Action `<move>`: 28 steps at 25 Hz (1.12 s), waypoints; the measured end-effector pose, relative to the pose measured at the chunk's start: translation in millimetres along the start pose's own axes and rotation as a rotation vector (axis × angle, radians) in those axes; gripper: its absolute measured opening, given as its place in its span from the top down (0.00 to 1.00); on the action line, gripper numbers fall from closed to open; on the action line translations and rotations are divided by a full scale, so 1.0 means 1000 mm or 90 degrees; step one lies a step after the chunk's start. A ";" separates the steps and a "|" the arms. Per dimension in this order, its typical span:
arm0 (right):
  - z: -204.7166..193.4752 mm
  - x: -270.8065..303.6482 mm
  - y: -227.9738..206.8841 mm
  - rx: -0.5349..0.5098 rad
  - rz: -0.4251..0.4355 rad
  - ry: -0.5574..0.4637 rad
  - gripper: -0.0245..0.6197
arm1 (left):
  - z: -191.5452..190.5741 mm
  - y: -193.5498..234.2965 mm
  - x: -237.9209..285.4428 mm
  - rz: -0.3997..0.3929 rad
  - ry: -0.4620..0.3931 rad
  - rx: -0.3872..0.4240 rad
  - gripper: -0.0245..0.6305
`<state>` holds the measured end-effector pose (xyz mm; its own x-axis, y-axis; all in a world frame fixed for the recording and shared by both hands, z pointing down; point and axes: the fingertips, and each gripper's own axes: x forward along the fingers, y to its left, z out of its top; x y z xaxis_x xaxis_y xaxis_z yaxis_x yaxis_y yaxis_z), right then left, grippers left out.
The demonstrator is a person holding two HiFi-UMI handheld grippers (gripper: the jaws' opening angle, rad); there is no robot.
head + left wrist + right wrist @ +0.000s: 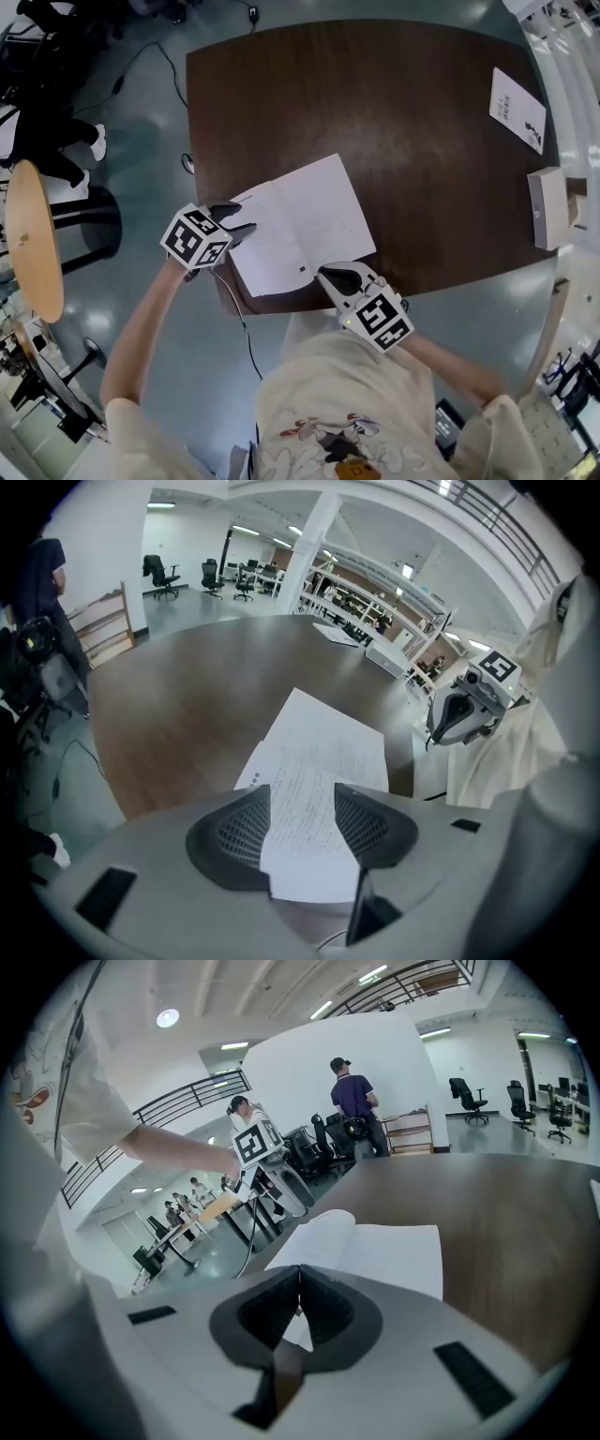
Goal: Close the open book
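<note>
dark brown wooden table with rounded corners (pixel 422 141): carries all items; its near edge lies just in front of the person

open white paperback book (pixel 305 220): lies flat, pages up, at the near edge of the table, between the two grippers. its spine runs from the near edge away from the person, slightly tilted. the left leaf looks narrower and bows up at the fold

left gripper (pixel 238 219): sits at the outer edge of the left leaf and points steeply down at it. jaws stand apart; in the left gripper view the white page shows between them, and the pads do not press on it

right gripper (pixel 330 275): sits at the near right corner of the book. jaws are closed together, with nothing visible between them

judgement: the left gripper is the better placed; the left leaf edge lies directly ahead of its open jaws and would swing over the spine toward the right

white rectangular box (pixel 547 207): at the right edge of the table, closed; contents cannot be told

white printed leaflet (pixel 517 110): far right, well apart from the book
</note>
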<state>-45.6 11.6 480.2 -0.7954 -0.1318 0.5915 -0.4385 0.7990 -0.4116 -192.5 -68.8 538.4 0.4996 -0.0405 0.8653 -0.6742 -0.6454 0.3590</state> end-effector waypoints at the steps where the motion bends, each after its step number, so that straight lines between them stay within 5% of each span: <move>1: -0.001 0.003 -0.004 0.004 0.002 0.001 0.95 | 0.003 0.006 0.003 -0.014 0.002 -0.006 0.65; 5: -0.001 0.013 -0.013 0.016 0.011 0.008 0.95 | 0.008 0.034 0.011 -0.051 0.027 -0.005 0.62; 10: -0.004 0.024 -0.022 0.032 0.020 0.015 0.95 | -0.013 0.059 0.023 -0.108 0.144 0.085 0.56; 17: -0.012 0.040 -0.042 0.044 0.025 0.028 0.95 | -0.024 0.062 0.036 -0.274 0.229 0.164 0.56; 23: -0.015 0.045 -0.044 0.054 0.028 0.034 0.95 | -0.045 0.059 0.046 -0.356 0.312 0.172 0.56; 28: -0.018 0.046 -0.042 0.059 0.029 0.036 0.95 | -0.054 0.059 0.050 -0.387 0.321 0.151 0.56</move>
<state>-56.1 -17.7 536.8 -0.7919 -0.0606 0.6076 -0.4410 0.7451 -0.5003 -236.6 -68.1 621.3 0.3982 0.6788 0.6169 -0.2039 -0.5903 0.7810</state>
